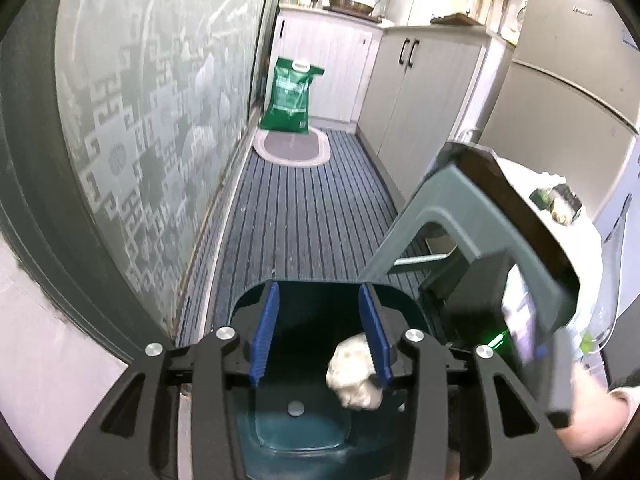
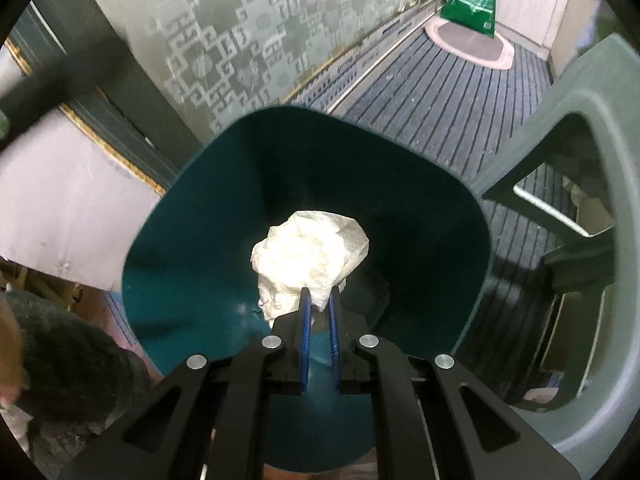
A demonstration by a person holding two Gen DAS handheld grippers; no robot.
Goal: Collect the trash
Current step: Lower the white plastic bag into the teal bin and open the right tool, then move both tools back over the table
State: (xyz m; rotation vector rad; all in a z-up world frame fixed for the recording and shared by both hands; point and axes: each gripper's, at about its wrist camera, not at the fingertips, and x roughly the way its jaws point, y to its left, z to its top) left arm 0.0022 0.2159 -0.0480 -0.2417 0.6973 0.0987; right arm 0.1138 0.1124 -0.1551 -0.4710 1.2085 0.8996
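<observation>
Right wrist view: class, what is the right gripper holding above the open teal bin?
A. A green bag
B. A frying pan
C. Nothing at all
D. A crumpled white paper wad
D: in the right wrist view the right gripper has its blue pads pinched on a crumpled white paper wad that hangs over the mouth of the teal bin.

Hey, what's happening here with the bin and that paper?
A person with a gripper in each hand is collecting trash. The right gripper, jaws shut, holds a crumpled white paper wad over the open teal bin, not yet let go. The left gripper hangs over the same bin with its jaws open; a paper wad shows by one jaw, and the view does not settle whether it is touching. A grey stool stands beside the bin.
</observation>
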